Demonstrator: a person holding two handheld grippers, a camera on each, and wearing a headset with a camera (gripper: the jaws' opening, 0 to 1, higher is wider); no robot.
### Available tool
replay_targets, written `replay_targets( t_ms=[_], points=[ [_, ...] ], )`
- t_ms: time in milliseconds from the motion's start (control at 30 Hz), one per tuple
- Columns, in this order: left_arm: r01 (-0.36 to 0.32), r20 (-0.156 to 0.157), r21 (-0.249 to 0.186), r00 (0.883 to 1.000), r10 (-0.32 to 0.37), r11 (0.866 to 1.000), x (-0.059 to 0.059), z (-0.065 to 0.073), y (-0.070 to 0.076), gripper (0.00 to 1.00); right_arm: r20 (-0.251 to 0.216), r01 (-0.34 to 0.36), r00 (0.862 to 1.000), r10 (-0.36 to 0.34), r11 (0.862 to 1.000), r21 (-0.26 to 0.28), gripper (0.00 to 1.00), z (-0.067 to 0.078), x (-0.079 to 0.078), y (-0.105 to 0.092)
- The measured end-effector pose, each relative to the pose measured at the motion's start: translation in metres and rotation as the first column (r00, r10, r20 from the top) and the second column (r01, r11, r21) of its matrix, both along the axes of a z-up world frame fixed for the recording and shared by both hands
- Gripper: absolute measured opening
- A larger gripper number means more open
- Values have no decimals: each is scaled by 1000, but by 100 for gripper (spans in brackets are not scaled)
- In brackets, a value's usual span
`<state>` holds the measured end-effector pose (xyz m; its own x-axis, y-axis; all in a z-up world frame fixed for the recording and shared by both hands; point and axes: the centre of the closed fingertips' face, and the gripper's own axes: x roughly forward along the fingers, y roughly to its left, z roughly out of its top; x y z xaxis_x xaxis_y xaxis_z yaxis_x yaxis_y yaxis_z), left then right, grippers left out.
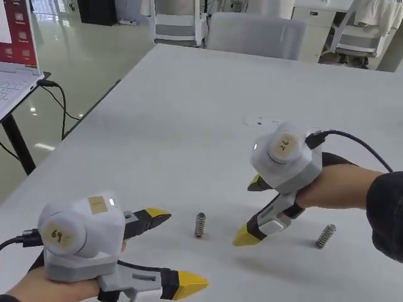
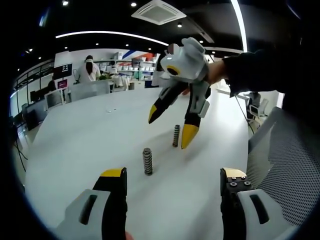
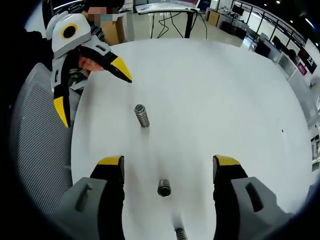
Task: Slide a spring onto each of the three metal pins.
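A small metal spring [image 1: 200, 224] stands upright on the white table [image 1: 208, 113], between my two grippers. My left gripper [image 1: 176, 248] is open at the near left, its jaws pointing at this spring [image 2: 147, 161]. My right gripper [image 1: 249, 211] hovers open just right of it, tilted down, with nothing between its fingers. A second spring [image 1: 325, 236] leans on the table right of my right hand. In the right gripper view, one spring [image 3: 142, 115] stands ahead of the open jaws [image 3: 168, 160] and another [image 3: 164, 188] sits end-on between them. I cannot make out any separate pins.
An open laptop [image 1: 16, 56] sits on a side stand at far left, with cables hanging. Grey chairs [image 1: 255, 34] stand beyond the table's far edge. A mesh chair back [image 2: 285, 165] is close on my side.
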<state>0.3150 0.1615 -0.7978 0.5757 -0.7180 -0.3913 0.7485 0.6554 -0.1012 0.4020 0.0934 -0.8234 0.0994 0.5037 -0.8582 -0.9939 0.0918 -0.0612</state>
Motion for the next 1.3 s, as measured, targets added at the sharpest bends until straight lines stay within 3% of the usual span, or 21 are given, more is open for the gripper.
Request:
replay_targets(
  t_ms=[333,633,800,1300],
  points=[
    [2,-6,14,1000,-2,1000,0,0,0,75,16,71,997,-72,996,60,74,10,9,-16],
    [6,-10,21,1000,-6,1000,-1,0,-5,74,17,161,986,-164,979,126,75,17,15,-39],
    [12,-9,25,1000,-12,1000,-1,1,-7,74,7,219,975,-224,959,179,75,23,17,-49],
    [24,-3,30,1000,-24,999,0,3,-11,74,15,337,936,-351,908,248,77,30,25,-89]
  ],
)
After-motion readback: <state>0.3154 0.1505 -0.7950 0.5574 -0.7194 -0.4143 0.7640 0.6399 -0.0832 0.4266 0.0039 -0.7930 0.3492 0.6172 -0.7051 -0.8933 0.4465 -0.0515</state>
